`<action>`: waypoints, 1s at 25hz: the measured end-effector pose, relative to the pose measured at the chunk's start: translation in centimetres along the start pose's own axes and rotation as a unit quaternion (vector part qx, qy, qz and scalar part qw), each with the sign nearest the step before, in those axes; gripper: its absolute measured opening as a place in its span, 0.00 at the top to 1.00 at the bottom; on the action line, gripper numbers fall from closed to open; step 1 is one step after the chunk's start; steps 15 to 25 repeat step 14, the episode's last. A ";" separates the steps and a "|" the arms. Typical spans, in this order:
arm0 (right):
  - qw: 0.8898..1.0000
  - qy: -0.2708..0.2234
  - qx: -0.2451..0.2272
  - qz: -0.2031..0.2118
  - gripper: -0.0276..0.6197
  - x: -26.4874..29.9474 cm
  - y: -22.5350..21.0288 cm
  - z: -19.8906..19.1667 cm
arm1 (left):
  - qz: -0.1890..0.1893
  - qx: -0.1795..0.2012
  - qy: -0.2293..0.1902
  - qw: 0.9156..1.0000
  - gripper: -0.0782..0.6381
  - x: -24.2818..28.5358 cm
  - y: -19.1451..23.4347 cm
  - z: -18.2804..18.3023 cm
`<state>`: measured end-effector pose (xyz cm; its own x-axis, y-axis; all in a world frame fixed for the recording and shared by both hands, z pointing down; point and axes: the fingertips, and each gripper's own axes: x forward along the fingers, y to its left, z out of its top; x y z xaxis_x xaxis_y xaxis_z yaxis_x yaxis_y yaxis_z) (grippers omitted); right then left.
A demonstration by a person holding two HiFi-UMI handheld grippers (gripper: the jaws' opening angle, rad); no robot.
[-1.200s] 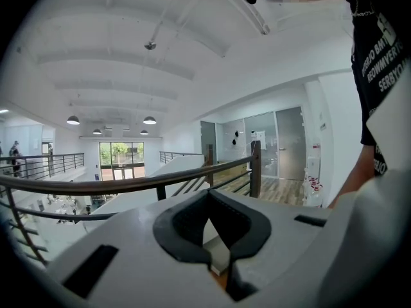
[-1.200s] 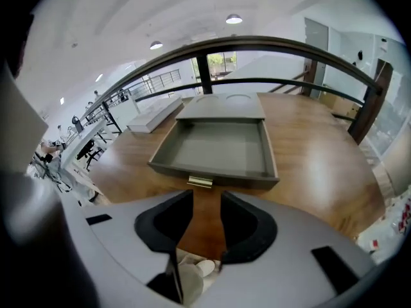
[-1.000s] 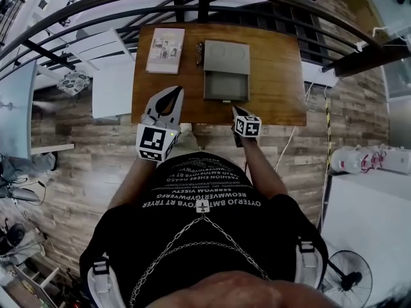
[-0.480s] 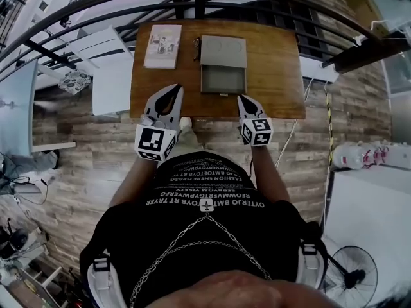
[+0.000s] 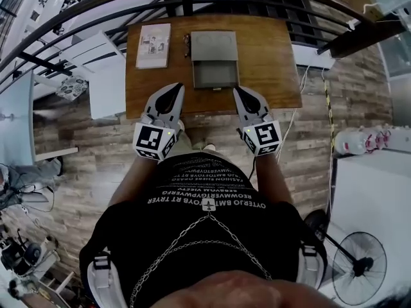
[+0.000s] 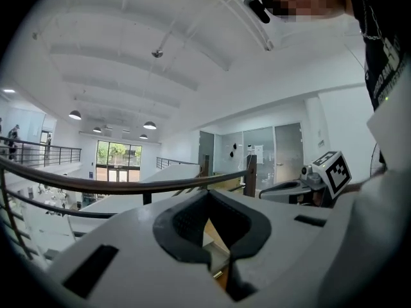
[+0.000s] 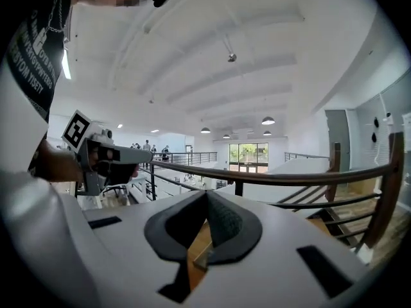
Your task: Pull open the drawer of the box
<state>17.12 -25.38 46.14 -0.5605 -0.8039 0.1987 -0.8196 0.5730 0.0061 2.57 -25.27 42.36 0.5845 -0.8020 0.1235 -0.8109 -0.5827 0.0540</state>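
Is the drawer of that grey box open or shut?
Open. The drawer sticks out of the near side of the box, and its hollow inside shows from above. Whether anything lies in it, I cannot tell.

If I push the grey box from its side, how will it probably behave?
The grey box looks low and flat, so it likely slides on the wooden table rather than tips. Its open drawer may shift.

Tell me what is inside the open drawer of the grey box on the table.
The drawer shows only its bare grey bottom; nothing visible lies in the open part. Any part still under the box is covered, so I cannot see it.
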 end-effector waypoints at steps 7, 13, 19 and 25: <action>1.000 0.008 0.013 -0.012 0.96 1.4 -0.1 -0.3 | -0.031 0.036 0.015 0.999 0.88 2.1 0.9 0.4; 0.999 0.005 0.022 -0.030 0.96 5.5 0.5 0.3 | -0.048 0.028 -0.013 0.998 0.88 2.4 4.4 1.9; 0.999 0.004 0.023 -0.031 0.96 6.3 0.6 0.4 | -0.048 0.024 -0.018 0.998 0.88 2.3 5.2 2.1; 0.999 0.004 0.023 -0.031 0.96 6.3 0.6 0.4 | -0.048 0.024 -0.018 0.998 0.88 2.3 5.2 2.1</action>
